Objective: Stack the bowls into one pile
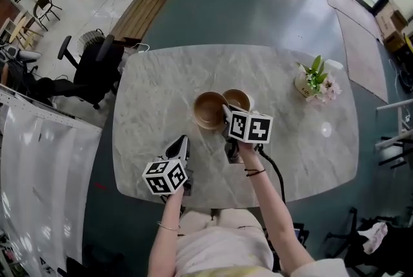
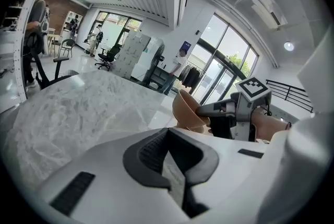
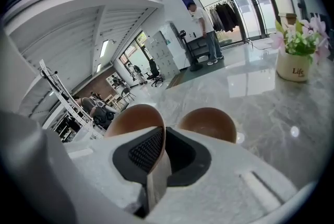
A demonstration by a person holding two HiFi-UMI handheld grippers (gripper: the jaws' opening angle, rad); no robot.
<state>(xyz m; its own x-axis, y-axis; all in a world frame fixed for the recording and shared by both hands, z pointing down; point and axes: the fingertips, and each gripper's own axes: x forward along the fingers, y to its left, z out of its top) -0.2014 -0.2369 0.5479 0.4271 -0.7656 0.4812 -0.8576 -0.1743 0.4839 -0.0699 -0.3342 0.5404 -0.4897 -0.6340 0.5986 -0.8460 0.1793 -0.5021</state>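
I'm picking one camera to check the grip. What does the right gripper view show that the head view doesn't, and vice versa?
Only the right gripper view: the right claw shut on the rim of the left bowl, a grip that the marker cube hides from above.
Only the head view: the left claw, which holds nothing, and a black office chair beside the table.
Both: the held bowl, the second bowl beside it, the flower pot and the marble table.

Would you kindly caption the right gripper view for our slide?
Right gripper clamps a brown bowl by its rim; a second bowl sits beside it.
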